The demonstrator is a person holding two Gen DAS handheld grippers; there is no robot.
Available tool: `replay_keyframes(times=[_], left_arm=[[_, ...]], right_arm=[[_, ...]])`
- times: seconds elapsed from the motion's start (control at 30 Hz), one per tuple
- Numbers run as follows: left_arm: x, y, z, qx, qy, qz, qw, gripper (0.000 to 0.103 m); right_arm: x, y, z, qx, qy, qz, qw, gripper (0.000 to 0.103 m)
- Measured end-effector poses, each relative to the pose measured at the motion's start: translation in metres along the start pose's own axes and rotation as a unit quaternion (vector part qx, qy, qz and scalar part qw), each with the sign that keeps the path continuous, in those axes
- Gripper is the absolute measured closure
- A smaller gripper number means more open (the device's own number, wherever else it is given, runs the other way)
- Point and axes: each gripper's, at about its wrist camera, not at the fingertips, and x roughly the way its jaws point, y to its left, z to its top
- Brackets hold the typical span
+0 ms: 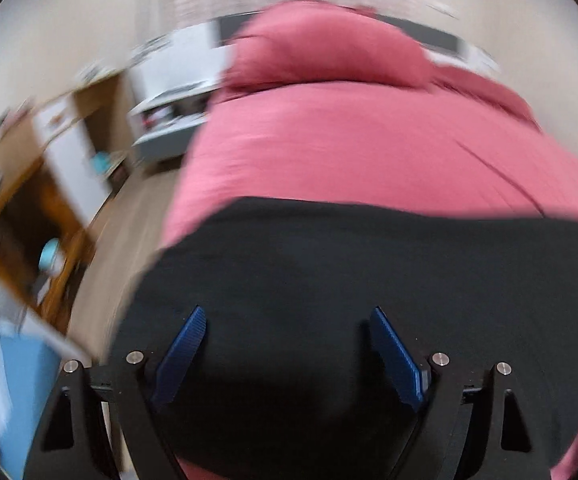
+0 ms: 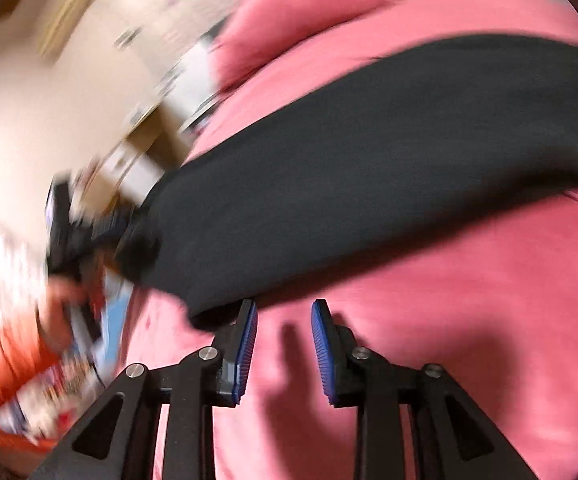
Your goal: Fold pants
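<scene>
One pair of black pants (image 1: 349, 280), spread on my one pink bed (image 1: 329, 152), 12 o'clock of both grippers. Left gripper (image 1: 287, 344): wide apart, empty. Right gripper (image 2: 284, 344): parted, empty.

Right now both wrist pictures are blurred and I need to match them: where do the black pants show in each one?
Left wrist: the black pants fill the lower half, behind the open left gripper.
Right wrist: they run as a dark band from centre left to upper right, just beyond the open right gripper.
Shared landmark: the pink bedspread beneath them, with pillows at its far end.
</scene>
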Motion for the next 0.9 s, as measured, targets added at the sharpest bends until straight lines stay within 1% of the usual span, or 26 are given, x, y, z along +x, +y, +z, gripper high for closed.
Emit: replay_keyframes(times=[0.03, 0.1, 0.13, 0.17, 0.23, 0.27, 0.3, 0.33, 0.4, 0.43, 0.47, 0.5, 0.53, 0.57, 0.6, 0.63, 0.7, 0.73, 0.8, 0.87, 0.9], left_arm=[[0.001, -0.023, -0.001, 0.036, -0.003, -0.008, 0.9993, 0.018], [0.005, -0.05, -0.002, 0.079, -0.008, -0.016, 0.9967, 0.018], [0.009, -0.065, -0.002, 0.101, -0.008, -0.015, 0.9947, 0.018], [0.015, -0.075, 0.001, 0.113, -0.003, -0.011, 0.9935, 0.018], [0.029, -0.084, 0.003, 0.121, 0.013, 0.001, 0.9926, 0.016], [0.035, -0.084, 0.003, 0.115, 0.015, 0.005, 0.9932, 0.01], [0.039, -0.081, 0.003, 0.103, 0.01, 0.012, 0.9946, 0.0], [0.045, -0.076, 0.004, 0.082, 0.015, 0.01, 0.9965, 0.0], [0.055, -0.063, 0.004, 0.034, 0.028, -0.018, 0.9989, 0.0], [0.057, -0.057, 0.003, 0.012, 0.029, -0.031, 0.999, 0.0], [0.058, -0.054, 0.0, 0.0, 0.021, -0.039, 0.999, 0.0], [0.058, -0.056, -0.002, 0.002, 0.01, -0.037, 0.9993, 0.0], [0.057, -0.058, -0.005, 0.004, -0.004, -0.031, 0.9995, 0.0], [0.056, -0.058, -0.006, 0.004, -0.009, -0.029, 0.9995, 0.0], [0.056, -0.059, -0.007, 0.003, -0.013, -0.028, 0.9995, 0.0], [0.057, -0.058, -0.008, 0.001, -0.014, -0.031, 0.9994, 0.0], [0.055, -0.055, -0.012, -0.006, -0.017, -0.039, 0.9991, 0.0], [0.056, -0.054, -0.012, -0.007, -0.018, -0.041, 0.999, 0.0], [0.052, -0.053, -0.014, -0.009, -0.021, -0.042, 0.9989, 0.0], [0.052, -0.049, -0.016, -0.011, -0.021, -0.046, 0.9987, 0.0], [0.05, -0.048, -0.019, -0.013, -0.021, -0.048, 0.9985, 0.0]], right_arm=[[-0.011, -0.014, 0.003, 0.02, -0.011, -0.008, 1.0, 0.075], [-0.039, -0.047, 0.009, 0.059, -0.038, -0.023, 0.997, 0.075], [-0.056, -0.065, 0.013, 0.078, -0.055, -0.037, 0.995, 0.075], [-0.072, -0.081, 0.017, 0.093, -0.07, -0.052, 0.992, 0.075], [-0.104, -0.111, 0.027, 0.114, -0.101, -0.088, 0.984, 0.075], [-0.119, -0.124, 0.035, 0.118, -0.115, -0.111, 0.98, 0.074], [-0.133, -0.136, 0.046, 0.12, -0.125, -0.132, 0.976, 0.073], [-0.144, -0.145, 0.058, 0.12, -0.132, -0.147, 0.973, 0.073], [-0.164, -0.16, 0.092, 0.111, -0.148, -0.174, 0.967, 0.072], [-0.172, -0.168, 0.117, 0.102, -0.157, -0.189, 0.964, 0.072], [-0.176, -0.174, 0.137, 0.098, -0.16, -0.197, 0.962, 0.072], [-0.179, -0.182, 0.155, 0.102, -0.162, -0.205, 0.96, 0.072], [-0.178, -0.193, 0.177, 0.116, -0.164, -0.22, 0.955, 0.072], [-0.175, -0.207, 0.199, 0.138, -0.162, -0.238, 0.948, 0.072], [-0.171, -0.219, 0.213, 0.162, -0.157, -0.247, 0.943, 0.072], [-0.165, -0.241, 0.234, 0.207, -0.148, -0.249, 0.934, 0.072], [-0.155, -0.27, 0.254, 0.265, -0.127, -0.248, 0.923, 0.072], [-0.149, -0.285, 0.264, 0.302, -0.117, -0.253, 0.912, 0.072], [-0.143, -0.311, 0.277, 0.354, -0.12, -0.254, 0.892, 0.072], [-0.136, -0.326, 0.281, 0.386, -0.124, -0.254, 0.878, 0.072], [-0.132, -0.331, 0.281, 0.393, -0.123, -0.254, 0.875, 0.072]])
